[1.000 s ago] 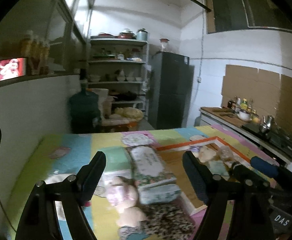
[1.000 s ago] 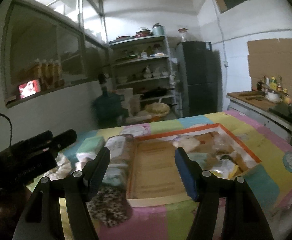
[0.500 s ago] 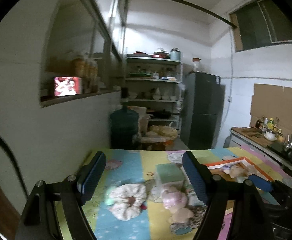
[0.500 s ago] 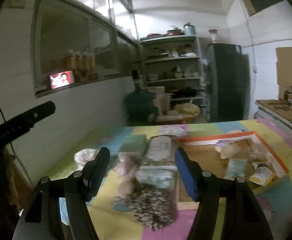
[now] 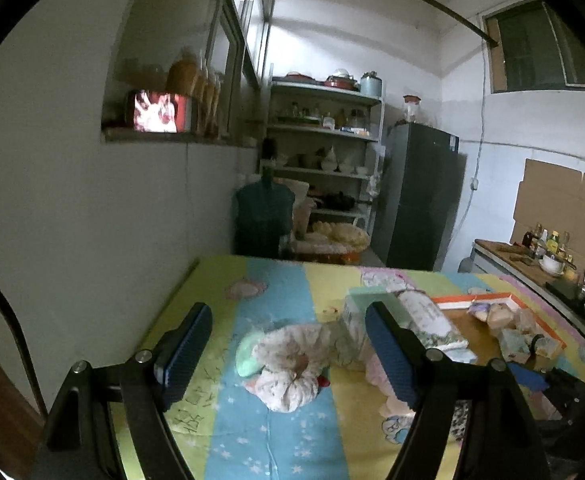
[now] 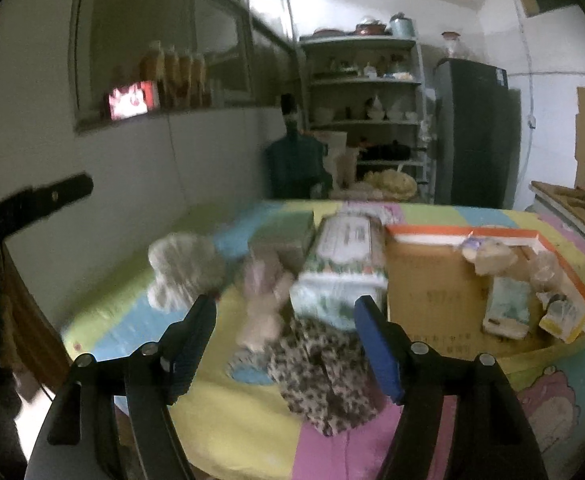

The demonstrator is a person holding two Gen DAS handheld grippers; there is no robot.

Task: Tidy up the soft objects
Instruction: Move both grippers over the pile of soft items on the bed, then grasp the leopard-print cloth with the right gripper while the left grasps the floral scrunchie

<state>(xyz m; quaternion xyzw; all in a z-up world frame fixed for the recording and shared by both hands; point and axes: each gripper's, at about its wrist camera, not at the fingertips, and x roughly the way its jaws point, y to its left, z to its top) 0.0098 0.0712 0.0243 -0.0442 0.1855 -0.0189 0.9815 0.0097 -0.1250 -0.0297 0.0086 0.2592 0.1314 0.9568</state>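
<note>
My left gripper (image 5: 288,332) is open above a white frilly cloth (image 5: 288,364) that lies on the colourful mat, with nothing between its pads. A pink plush toy (image 6: 264,300) and a leopard-print cloth (image 6: 324,376) lie below my right gripper (image 6: 285,316). Its jaws are opening and touch neither of them. Behind them are a wet-wipes pack (image 6: 344,268) and a green tissue box (image 6: 284,232). The white frilly cloth (image 6: 184,268) is to the left. An orange-rimmed cardboard tray (image 6: 452,232) on the right holds several small soft packs.
A grey wall (image 5: 92,220) runs close along the mat's left side. Past the table's far end stand a dark water jug (image 5: 264,216), shelves of dishes (image 5: 324,160) and a dark fridge (image 5: 420,196). A counter with bottles (image 5: 544,248) is at the right.
Both views have swung left, off the tray. The left gripper has gone from the wipes pack to the white frilly cloth. The right one now hangs over the plush toy and leopard cloth, its jaws slightly wider.
</note>
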